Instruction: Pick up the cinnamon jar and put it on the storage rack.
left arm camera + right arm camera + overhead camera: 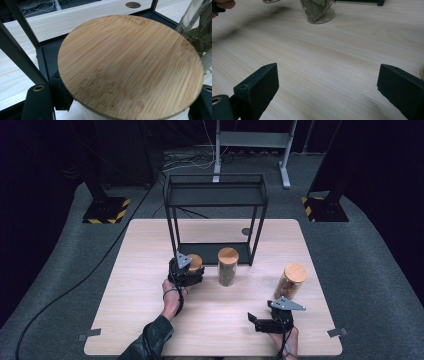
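Note:
A glass jar with a round bamboo lid [195, 261] [130, 65] stands just in front of the black wire rack [216, 215], at its left front post [17, 50]. My left gripper [186, 270] [122, 105] is shut on this jar, one jaw on each side below the lid. A second bamboo-lidded jar [228, 266] [197, 27] with dried leaves stands close to its right. A third jar [290, 281] is at the right of the table. My right gripper [261, 312] [328, 85] hovers low over bare wood near the front right, jaws open wide with nothing between them.
The rack has a top shelf and a low bottom shelf [50, 55] resting on the light wooden table [140, 320]. A round hole [245, 231] is in the tabletop behind the rack. The middle jar's base [318, 11] lies ahead of the right gripper.

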